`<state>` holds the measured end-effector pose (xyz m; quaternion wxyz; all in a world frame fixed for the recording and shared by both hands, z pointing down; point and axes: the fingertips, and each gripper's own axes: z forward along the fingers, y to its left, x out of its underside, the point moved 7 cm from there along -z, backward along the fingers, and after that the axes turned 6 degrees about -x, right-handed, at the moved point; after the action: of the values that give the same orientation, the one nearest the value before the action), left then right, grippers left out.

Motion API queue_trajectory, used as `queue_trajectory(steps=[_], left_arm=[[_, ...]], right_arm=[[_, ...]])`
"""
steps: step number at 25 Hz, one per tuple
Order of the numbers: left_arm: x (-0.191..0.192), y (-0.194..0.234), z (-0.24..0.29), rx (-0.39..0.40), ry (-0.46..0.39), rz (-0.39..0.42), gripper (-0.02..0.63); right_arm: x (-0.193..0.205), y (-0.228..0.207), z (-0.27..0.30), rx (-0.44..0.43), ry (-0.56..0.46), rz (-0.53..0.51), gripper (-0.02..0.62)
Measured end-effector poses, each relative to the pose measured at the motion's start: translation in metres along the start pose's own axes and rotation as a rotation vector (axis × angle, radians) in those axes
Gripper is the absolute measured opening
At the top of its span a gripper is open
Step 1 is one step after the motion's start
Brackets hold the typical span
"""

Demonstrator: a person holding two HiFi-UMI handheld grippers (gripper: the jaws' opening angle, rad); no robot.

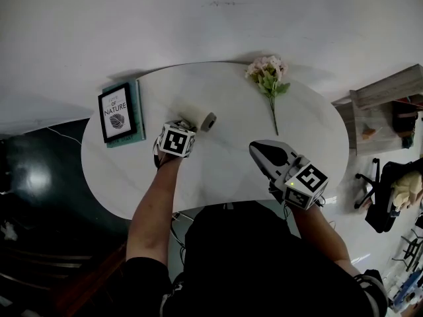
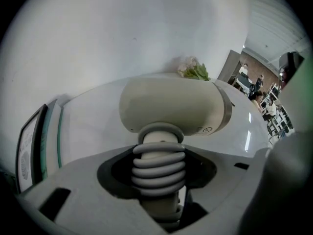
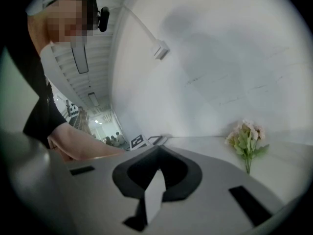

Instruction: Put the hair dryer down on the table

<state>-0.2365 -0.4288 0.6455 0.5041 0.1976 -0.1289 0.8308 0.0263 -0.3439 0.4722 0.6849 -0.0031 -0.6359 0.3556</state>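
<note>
White oval table [image 1: 231, 104] sits just below the hair dryer [image 2: 171, 106], its cord-wrapped handle clamped by the left gripper [image 2: 159, 173] while the right gripper [image 3: 157, 155] hovers pressed together, empty; probably light, rigid and smooth-shelled, so the coiled handle seems the surest hold

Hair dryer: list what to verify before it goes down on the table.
1. Left gripper closed on the hair dryer, at its cord-wrapped handle: ok.
2. Landing spot on the table free of objects: ok.
3. Book and flowers well apart from the dryer: ok.
4. Right gripper shut, empty, away from the dryer: ok.
5. Dryer already touching the table: cannot tell.
</note>
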Motion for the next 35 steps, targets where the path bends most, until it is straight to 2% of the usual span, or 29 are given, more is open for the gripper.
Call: queue_trajectory(steps=[2, 6, 12, 18, 22, 25, 28, 31, 35], left_arm=[[0.001, -0.001, 0.001, 0.004, -0.008, -0.008, 0.222], [0.005, -0.003, 0.005, 0.021, -0.033, 0.001, 0.225], [0.002, -0.002, 0.005, 0.016, -0.005, 0.021, 0.230], [0.003, -0.002, 0.005, 0.023, -0.005, 0.005, 0.232], [0.004, -0.004, 0.000, 0.051, -0.026, -0.016, 0.262], [0.007, -0.002, -0.005, 0.041, -0.046, -0.030, 0.268], [0.010, 0.001, -0.021, 0.002, -0.102, -0.064, 0.273], [0.013, 0.001, -0.047, -0.024, -0.195, -0.091, 0.270], [0.015, 0.001, -0.093, -0.025, -0.330, -0.126, 0.227]], right_arm=[[-0.001, 0.001, 0.000, -0.010, -0.015, 0.027, 0.006], [0.007, -0.004, -0.004, -0.029, 0.005, -0.003, 0.006], [0.017, -0.007, -0.009, -0.053, 0.035, 0.003, 0.006], [0.019, -0.010, -0.015, -0.081, 0.034, 0.002, 0.006], [0.022, -0.016, -0.023, -0.086, 0.037, 0.011, 0.006], [0.024, -0.019, -0.024, -0.097, 0.039, 0.013, 0.006], [0.017, -0.016, -0.022, -0.112, 0.022, 0.018, 0.006], [0.010, -0.011, -0.021, -0.124, 0.013, -0.008, 0.006], [-0.002, 0.007, -0.017, -0.131, -0.001, -0.055, 0.006]])
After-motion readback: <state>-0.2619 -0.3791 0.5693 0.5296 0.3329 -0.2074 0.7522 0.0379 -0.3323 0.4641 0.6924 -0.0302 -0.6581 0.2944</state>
